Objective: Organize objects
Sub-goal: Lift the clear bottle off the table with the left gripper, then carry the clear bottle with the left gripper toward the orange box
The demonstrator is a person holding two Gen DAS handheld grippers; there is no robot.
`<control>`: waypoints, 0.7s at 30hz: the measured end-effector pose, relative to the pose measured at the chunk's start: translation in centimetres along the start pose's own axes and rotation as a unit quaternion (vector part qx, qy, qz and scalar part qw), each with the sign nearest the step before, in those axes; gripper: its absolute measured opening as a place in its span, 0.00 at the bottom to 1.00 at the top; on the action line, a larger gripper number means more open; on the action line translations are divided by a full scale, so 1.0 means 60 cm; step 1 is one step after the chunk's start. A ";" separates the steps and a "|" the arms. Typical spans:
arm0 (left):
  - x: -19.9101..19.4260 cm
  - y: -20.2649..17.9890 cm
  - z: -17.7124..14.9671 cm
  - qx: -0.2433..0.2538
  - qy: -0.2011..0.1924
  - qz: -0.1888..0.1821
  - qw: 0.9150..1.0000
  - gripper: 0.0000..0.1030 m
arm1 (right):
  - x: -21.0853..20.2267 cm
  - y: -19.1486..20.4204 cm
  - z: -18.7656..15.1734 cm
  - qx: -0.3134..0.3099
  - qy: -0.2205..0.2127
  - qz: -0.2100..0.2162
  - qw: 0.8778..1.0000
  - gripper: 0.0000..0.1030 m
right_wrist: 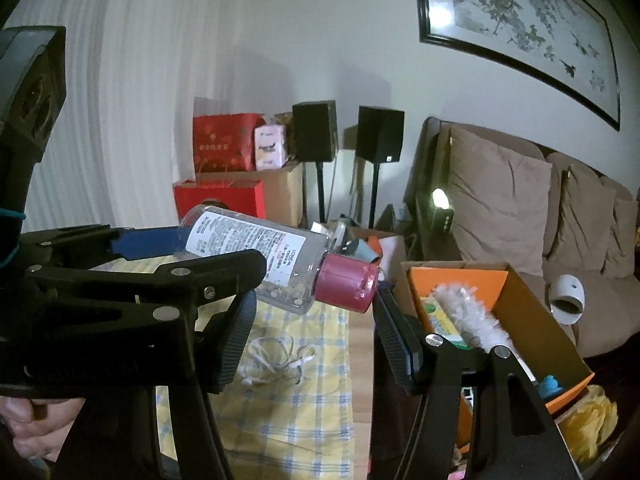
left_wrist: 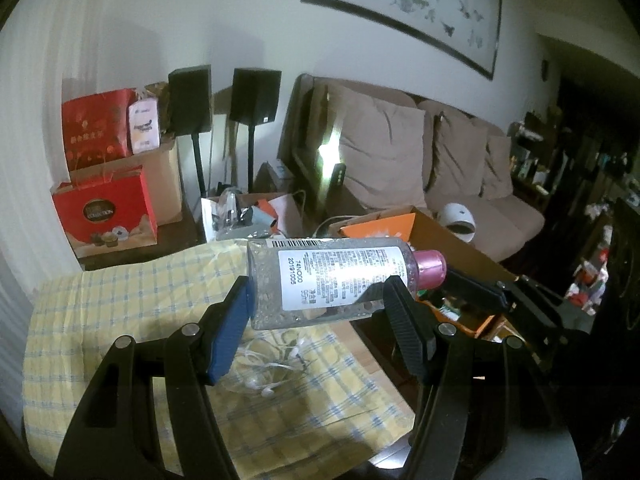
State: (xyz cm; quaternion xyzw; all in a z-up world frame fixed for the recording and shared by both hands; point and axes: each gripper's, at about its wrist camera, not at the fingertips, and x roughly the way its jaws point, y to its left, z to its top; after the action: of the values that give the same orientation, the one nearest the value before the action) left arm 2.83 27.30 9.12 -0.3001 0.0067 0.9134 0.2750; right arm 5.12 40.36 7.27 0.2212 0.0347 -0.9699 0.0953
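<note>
bottle (left_wrist: 328, 280) | clear plastic, pink cap, rigid, slick, likely light | lay sideways in mid-air above counter (left_wrist: 120, 300) | left gripper (left_wrist: 320, 300) fingers clamped on labelled body | right gripper (right_wrist: 316, 320) fingers apart just beneath cap, holding nothing | best hold: mid-body, not cap

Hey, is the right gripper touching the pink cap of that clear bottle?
Cannot tell. In the right wrist view the pink cap sits right above one finger of the right gripper, but no contact or gap shows plainly.
</note>
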 end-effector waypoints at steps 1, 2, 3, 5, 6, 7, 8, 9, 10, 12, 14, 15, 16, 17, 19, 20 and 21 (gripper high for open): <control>-0.002 -0.001 0.000 -0.001 -0.001 -0.002 1.000 0.62 | -0.003 -0.003 0.002 -0.002 0.000 -0.002 1.000 0.60; -0.004 -0.004 0.003 0.000 -0.004 -0.001 1.000 0.62 | -0.008 -0.004 0.003 -0.003 -0.002 -0.003 1.000 0.60; -0.006 -0.007 0.005 0.003 -0.006 0.000 1.000 0.62 | -0.012 -0.005 0.004 -0.003 -0.003 -0.003 1.000 0.60; -0.011 -0.016 0.009 0.007 -0.011 0.001 1.000 0.62 | -0.018 -0.010 0.007 0.000 -0.008 -0.003 1.000 0.60; -0.012 -0.018 0.011 0.008 -0.012 0.001 1.000 0.62 | -0.021 -0.013 0.008 0.002 -0.011 -0.003 1.000 0.60; -0.013 -0.020 0.012 0.009 -0.013 0.000 1.000 0.62 | -0.023 -0.014 0.011 0.002 -0.013 -0.004 1.000 0.60; -0.015 -0.024 0.014 0.009 -0.015 -0.002 1.000 0.62 | -0.026 -0.016 0.012 0.002 -0.015 -0.005 1.000 0.60; -0.015 -0.027 0.014 0.010 -0.015 -0.002 1.000 0.62 | -0.031 -0.016 0.011 0.000 -0.017 -0.007 1.000 0.60; -0.015 -0.029 0.016 0.011 -0.016 -0.003 1.000 0.62 | -0.034 -0.016 0.011 -0.001 -0.019 -0.009 1.000 0.60; -0.017 -0.035 0.019 0.013 -0.018 -0.003 1.000 0.62 | -0.038 -0.018 0.013 -0.001 -0.022 -0.011 1.000 0.60; -0.018 -0.038 0.021 0.015 -0.020 -0.005 1.000 0.62 | -0.042 -0.021 0.015 0.001 -0.024 -0.012 1.000 0.60; -0.018 -0.040 0.023 0.014 -0.020 -0.006 1.000 0.62 | -0.043 -0.023 0.015 0.000 -0.025 -0.013 1.000 0.60; -0.018 -0.041 0.024 0.014 -0.020 -0.008 1.000 0.62 | -0.045 -0.024 0.016 0.000 -0.027 -0.014 1.000 0.60; -0.020 -0.044 0.026 0.015 -0.022 -0.008 1.000 0.62 | -0.046 -0.024 0.017 0.001 -0.028 -0.015 0.999 0.60; -0.019 -0.047 0.028 0.017 -0.023 -0.008 1.000 0.62 | -0.049 -0.027 0.018 0.002 -0.031 -0.016 0.999 0.60; -0.020 -0.049 0.030 0.017 -0.024 -0.009 1.000 0.62 | -0.051 -0.028 0.018 0.002 -0.031 -0.017 0.999 0.60; -0.020 -0.050 0.030 0.018 -0.024 -0.010 0.999 0.62 | -0.052 -0.030 0.019 0.003 -0.033 -0.017 0.999 0.60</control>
State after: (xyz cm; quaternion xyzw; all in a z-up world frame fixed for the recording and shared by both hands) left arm 4.17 29.58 11.72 -0.2730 0.0140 0.9174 0.2893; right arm 7.02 42.52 9.66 0.1891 0.0326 -0.9782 0.0792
